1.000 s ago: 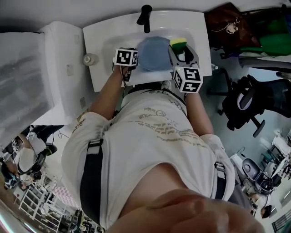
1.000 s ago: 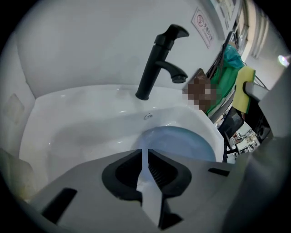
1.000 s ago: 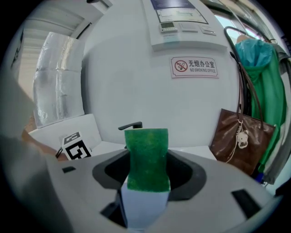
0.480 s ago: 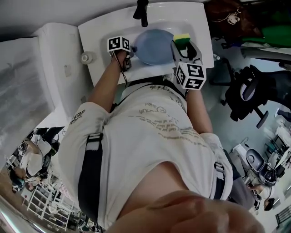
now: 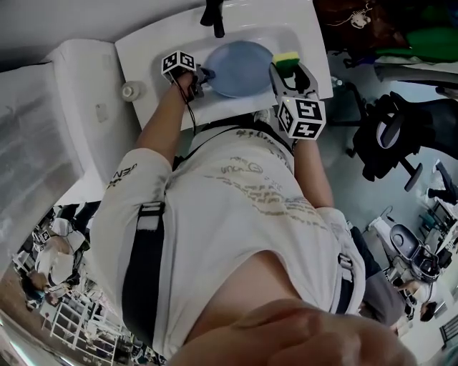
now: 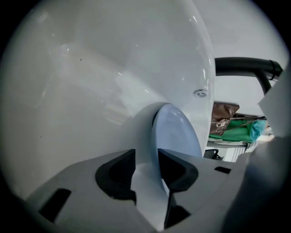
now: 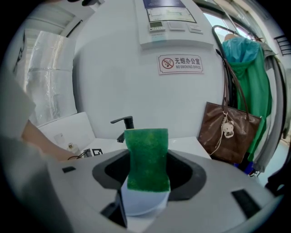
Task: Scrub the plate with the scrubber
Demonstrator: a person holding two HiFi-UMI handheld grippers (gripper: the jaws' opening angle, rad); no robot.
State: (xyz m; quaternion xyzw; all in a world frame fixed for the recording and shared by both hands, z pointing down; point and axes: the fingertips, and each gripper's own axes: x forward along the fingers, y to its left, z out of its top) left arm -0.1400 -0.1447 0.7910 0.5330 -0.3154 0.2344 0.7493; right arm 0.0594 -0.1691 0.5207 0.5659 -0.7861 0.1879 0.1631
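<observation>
White sink (image 5: 147, 53), blue plate (image 5: 240, 61) inside, right gripper (image 7: 146, 170) clamping scrubber (image 7: 147, 154)

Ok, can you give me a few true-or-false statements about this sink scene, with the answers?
1. The right gripper is clamped on a green-topped sponge scrubber. True.
2. The left gripper has its jaws tightly shut. False: they stand apart, with the rim of the round pale blue plate between them.
3. That plate lies in the white sink basin. True.
4. The brown leather handbag sits to the left of the sink. False: it is on the sink's right.
5. The curved tap over the basin is black. True.
</observation>
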